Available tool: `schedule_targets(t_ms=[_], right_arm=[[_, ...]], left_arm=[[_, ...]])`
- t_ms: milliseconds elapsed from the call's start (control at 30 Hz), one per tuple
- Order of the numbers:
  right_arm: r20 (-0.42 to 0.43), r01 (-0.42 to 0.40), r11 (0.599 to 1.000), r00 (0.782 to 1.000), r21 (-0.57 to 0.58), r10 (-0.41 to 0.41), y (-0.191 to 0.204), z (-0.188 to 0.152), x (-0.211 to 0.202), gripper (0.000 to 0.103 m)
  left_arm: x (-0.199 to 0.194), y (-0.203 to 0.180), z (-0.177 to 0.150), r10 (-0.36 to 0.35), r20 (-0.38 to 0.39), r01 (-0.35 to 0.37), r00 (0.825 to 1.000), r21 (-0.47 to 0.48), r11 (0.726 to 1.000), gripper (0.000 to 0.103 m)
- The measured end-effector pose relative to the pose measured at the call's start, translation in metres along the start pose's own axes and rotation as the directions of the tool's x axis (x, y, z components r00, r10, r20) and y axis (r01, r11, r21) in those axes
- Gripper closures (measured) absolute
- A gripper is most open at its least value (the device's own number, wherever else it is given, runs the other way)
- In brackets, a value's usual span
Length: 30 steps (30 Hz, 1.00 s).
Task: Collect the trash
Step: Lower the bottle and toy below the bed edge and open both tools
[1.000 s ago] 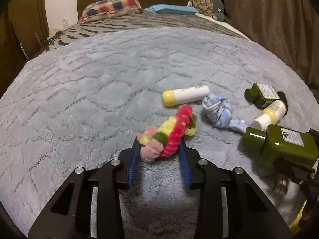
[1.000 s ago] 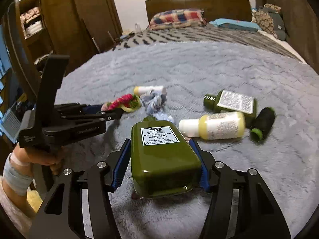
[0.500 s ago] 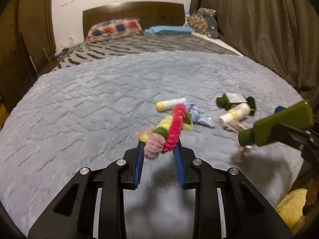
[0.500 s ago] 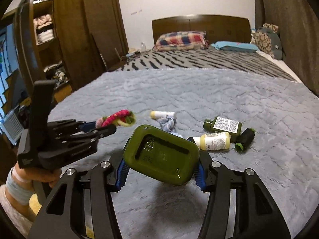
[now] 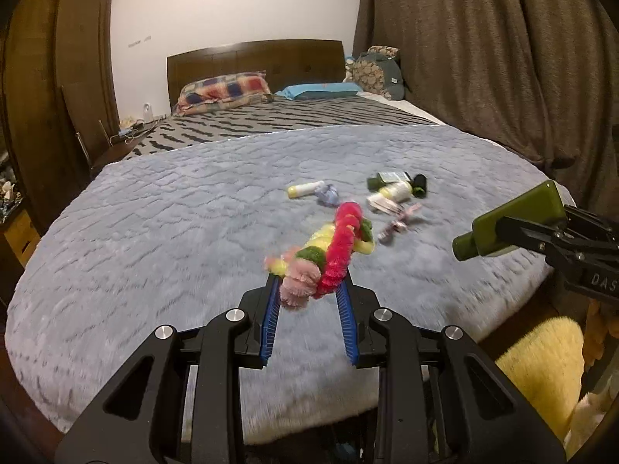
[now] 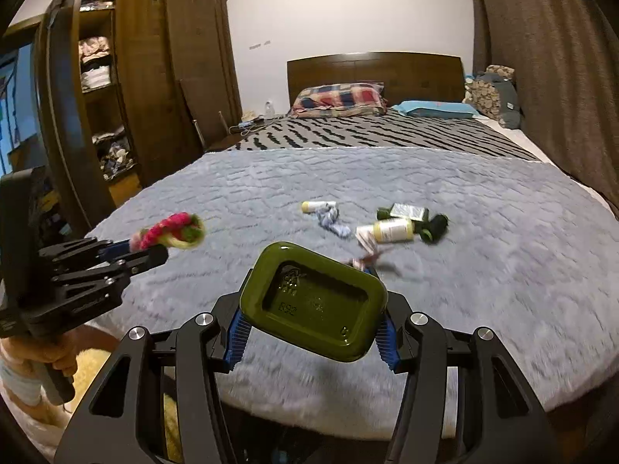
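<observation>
My left gripper (image 5: 309,290) is shut on a fuzzy bundle of pink, red, yellow and green pipe cleaners (image 5: 329,255), held above the grey blanket near the bed's foot; it shows in the right wrist view (image 6: 170,230) too. My right gripper (image 6: 311,323) is shut on a large olive-green bottle (image 6: 313,301), its base toward the camera; the bottle (image 5: 510,220) also shows at the right of the left wrist view. On the blanket lie a yellow-capped tube (image 6: 313,205), a blue crumpled wrapper (image 6: 330,220), a yellow bottle (image 6: 390,231), small green bottles (image 6: 406,212) and a torn wrapper (image 6: 367,255).
The grey blanket (image 6: 503,270) covers the bed's foot; a striped cover and pillows (image 6: 340,98) lie beyond. A wooden wardrobe (image 6: 154,89) stands at the left, brown curtains (image 5: 503,58) at the right. A yellow fuzzy thing (image 5: 541,352) lies on the floor below the bed.
Both grippers have lifted and pulled back from the trash pile toward the bed's foot, each keeping its load. The green bottle has tipped so its base faces the camera.
</observation>
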State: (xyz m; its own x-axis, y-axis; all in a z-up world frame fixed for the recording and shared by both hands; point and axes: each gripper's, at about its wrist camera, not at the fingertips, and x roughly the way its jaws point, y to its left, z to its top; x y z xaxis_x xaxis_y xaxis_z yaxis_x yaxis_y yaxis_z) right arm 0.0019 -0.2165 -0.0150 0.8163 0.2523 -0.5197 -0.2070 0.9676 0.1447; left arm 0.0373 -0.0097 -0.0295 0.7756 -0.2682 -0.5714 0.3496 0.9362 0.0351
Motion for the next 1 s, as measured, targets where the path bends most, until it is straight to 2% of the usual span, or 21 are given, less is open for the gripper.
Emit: schedule_targets(t_ms=[133,267,433,533,733,900,1000], right_arm=[[0.000,-0.001,1.000,1.000,0.015,0.001,0.006,-0.022,-0.019,0.048],[-0.039,0.018,0.999,0.999,0.032,-0.017,0.009,-0.048,-0.026,0.048],[-0.106,0.023,0.998,0.994,0.053,-0.017,0.010,-0.078,-0.022,0.048],[-0.158,0.025,0.998,0.987,0.065,-0.014,0.007,-0.092,-0.011,0.048],[-0.267,0.028,0.996,0.964,0.083,-0.004,0.003,-0.125,0.014,0.048],[-0.363,0.032,0.995,0.932,0.091,0.003,0.002,-0.155,0.039,0.048],[-0.405,0.032,0.994,0.914,0.105,0.013,0.001,-0.169,0.051,0.048]], left_arm=[[-0.019,-0.007,-0.027,0.007,-0.013,-0.007,1.000,-0.007,1.000,0.077],[-0.026,-0.006,-0.055,0.017,-0.048,-0.019,0.999,-0.036,0.999,0.077],[-0.027,-0.010,-0.094,0.002,-0.130,-0.011,0.992,-0.069,0.998,0.077],[-0.017,-0.014,-0.115,-0.016,-0.193,0.002,0.981,-0.068,0.998,0.077],[0.012,-0.023,-0.151,-0.073,-0.324,0.045,0.943,-0.091,0.995,0.077],[0.036,-0.029,-0.176,-0.122,-0.415,0.077,0.902,-0.122,0.989,0.077],[0.049,-0.033,-0.191,-0.124,-0.460,0.076,0.879,-0.121,0.990,0.077]])
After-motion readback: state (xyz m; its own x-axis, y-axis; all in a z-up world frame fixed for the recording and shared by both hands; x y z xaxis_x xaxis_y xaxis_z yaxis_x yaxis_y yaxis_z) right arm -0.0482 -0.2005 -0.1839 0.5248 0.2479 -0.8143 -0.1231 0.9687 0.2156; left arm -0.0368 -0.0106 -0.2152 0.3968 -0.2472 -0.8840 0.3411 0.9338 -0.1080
